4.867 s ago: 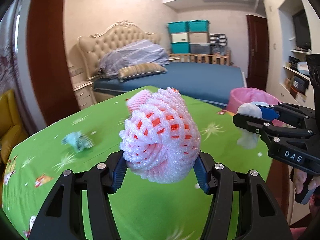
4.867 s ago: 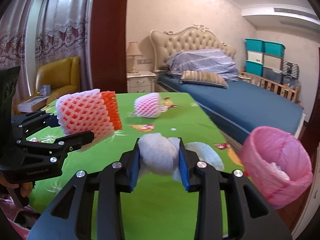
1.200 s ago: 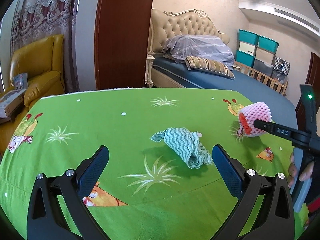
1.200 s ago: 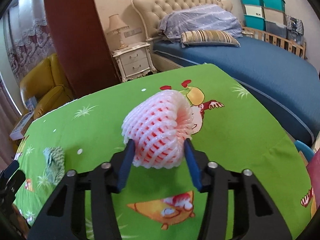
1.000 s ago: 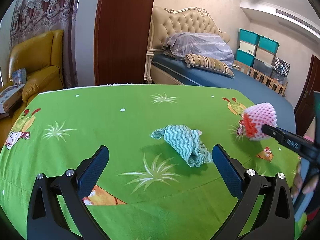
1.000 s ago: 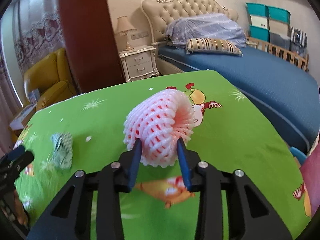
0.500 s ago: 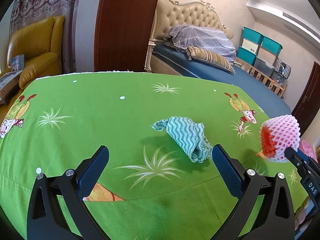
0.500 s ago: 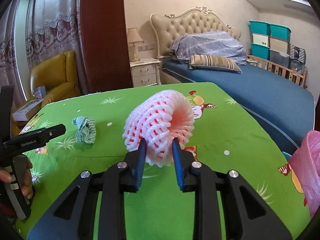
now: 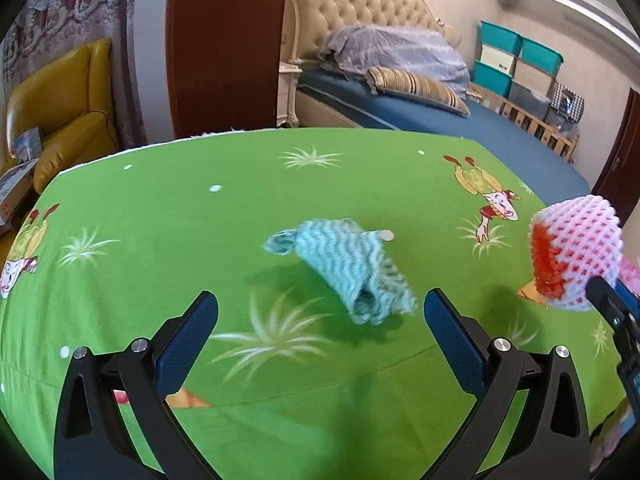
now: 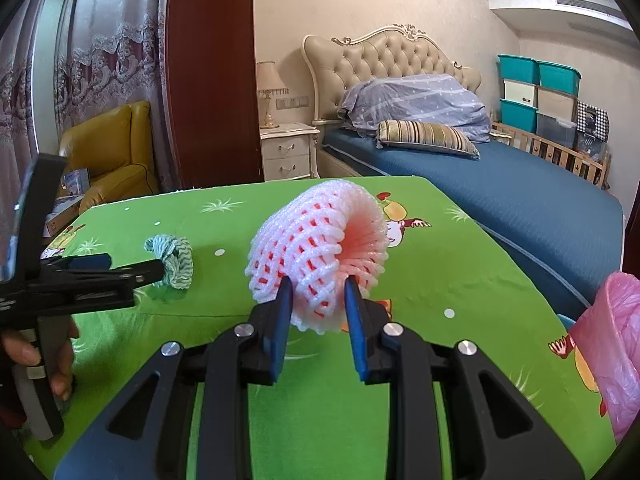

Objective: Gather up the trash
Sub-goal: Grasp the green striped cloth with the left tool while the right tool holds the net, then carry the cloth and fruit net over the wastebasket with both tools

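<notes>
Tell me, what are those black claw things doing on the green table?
A person is tidying up trash with two hand-held grippers. The right gripper is squeezing a pink foam fruit net, lifted above the green tablecloth, with a pink-lined bin close by on the right. The left gripper is wide open, pointing at a crumpled teal cloth lying on the table, not touching it yet.

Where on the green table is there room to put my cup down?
The far side of the table, between the back edge and the teal rag, is bare. So is the left stretch beside the left tongs. It is crowded at the right edge, where the right tongs hold the foam net near the pink bin.
</notes>
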The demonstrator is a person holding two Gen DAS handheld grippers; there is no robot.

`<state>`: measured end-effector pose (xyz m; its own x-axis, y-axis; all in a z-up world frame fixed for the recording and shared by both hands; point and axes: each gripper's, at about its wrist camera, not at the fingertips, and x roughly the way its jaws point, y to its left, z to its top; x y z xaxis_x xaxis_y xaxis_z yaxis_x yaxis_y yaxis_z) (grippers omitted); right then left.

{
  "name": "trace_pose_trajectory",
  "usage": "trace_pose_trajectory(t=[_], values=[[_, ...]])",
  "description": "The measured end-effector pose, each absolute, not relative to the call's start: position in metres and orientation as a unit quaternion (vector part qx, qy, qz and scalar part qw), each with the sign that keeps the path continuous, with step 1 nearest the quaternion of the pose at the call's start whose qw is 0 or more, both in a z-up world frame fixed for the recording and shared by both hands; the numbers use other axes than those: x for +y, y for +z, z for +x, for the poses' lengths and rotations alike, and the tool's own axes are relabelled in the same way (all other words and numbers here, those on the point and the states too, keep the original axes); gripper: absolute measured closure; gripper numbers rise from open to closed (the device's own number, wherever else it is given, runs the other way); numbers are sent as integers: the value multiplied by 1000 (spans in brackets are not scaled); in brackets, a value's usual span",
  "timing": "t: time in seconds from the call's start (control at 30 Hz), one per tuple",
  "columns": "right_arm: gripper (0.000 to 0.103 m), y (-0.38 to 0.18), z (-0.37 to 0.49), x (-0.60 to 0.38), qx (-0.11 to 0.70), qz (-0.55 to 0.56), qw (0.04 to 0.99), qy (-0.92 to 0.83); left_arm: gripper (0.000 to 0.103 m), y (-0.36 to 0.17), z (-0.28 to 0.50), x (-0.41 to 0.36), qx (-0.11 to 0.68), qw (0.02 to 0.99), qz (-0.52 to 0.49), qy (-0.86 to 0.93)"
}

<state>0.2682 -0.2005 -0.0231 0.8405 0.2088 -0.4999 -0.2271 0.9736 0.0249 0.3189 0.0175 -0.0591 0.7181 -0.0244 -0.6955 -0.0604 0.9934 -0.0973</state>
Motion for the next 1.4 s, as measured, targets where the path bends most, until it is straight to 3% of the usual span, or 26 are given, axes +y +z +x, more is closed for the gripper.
trace_pose_trajectory(t=[0.13, 0.23, 0.3, 0.37, 0.4, 0.5, 1.0, 1.4], values=[[77, -24, 267, -202, 257, -15, 960, 115, 8, -62, 343, 10, 395, 917, -57, 22], [77, -25, 267, -204, 256, -11, 959, 116, 16, -67, 361, 9, 410, 910, -56, 34], [77, -26, 267, -206, 257, -7, 959, 117, 31, -71, 367, 9, 420, 905, -57, 35], [77, -26, 268, -208, 258, -2, 959, 119, 39, -73, 366, 10, 422, 904, -54, 33], [77, -26, 268, -209, 258, 0, 959, 119, 52, -72, 362, 10, 420, 906, -56, 18], [77, -26, 269, -211, 257, 4, 959, 120, 66, -69, 350, 9, 413, 909, -50, 4], [77, -22, 262, -211, 262, 0, 956, 129, 67, -48, 261, -7, 349, 937, -3, -5], [77, -23, 199, -225, 263, -15, 951, 160, 67, -40, 220, -37, 310, 950, 20, -27]])
